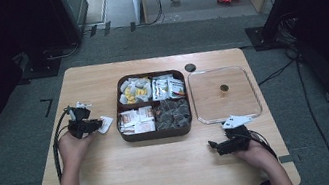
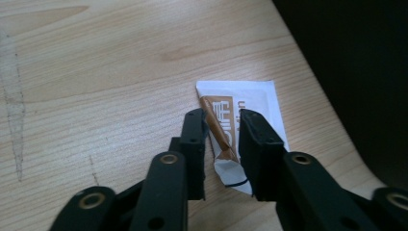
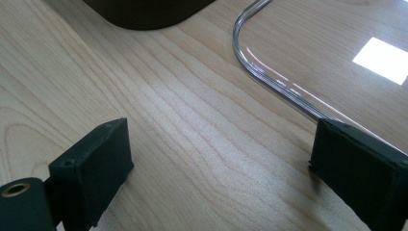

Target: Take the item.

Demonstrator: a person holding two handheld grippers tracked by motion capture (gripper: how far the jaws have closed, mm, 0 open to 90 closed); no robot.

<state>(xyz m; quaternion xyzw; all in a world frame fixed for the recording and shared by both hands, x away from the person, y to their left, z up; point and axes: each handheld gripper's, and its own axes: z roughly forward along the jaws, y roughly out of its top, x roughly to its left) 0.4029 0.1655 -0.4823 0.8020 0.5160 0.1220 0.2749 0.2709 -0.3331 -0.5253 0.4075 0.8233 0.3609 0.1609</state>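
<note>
A: What's the biggest thing I'm seeing from here?

B: The pale wood tabletop (image 1: 165,168). At its middle sits the dark brown tray (image 1: 157,134), four compartments full of wrapped packets. Just to the right of the tray lies a clear lid (image 1: 224,93), flat, with a small knob at its centre.

A: And the packet (image 2: 240,103)?

B: It lies on the tabletop just left of the tray, near the edge. It's a flat white sachet with a brown printed band and a torn, curled end.

A: My left hand-held gripper (image 2: 222,126)?

B: Narrow; the sachet lies between its jaws, but I can't tell whether they press it.

A: The right hand-held gripper (image 3: 219,163)?

B: Wide apart, nothing between the jaws, resting right of the tray, below the lid's near corner.
</note>
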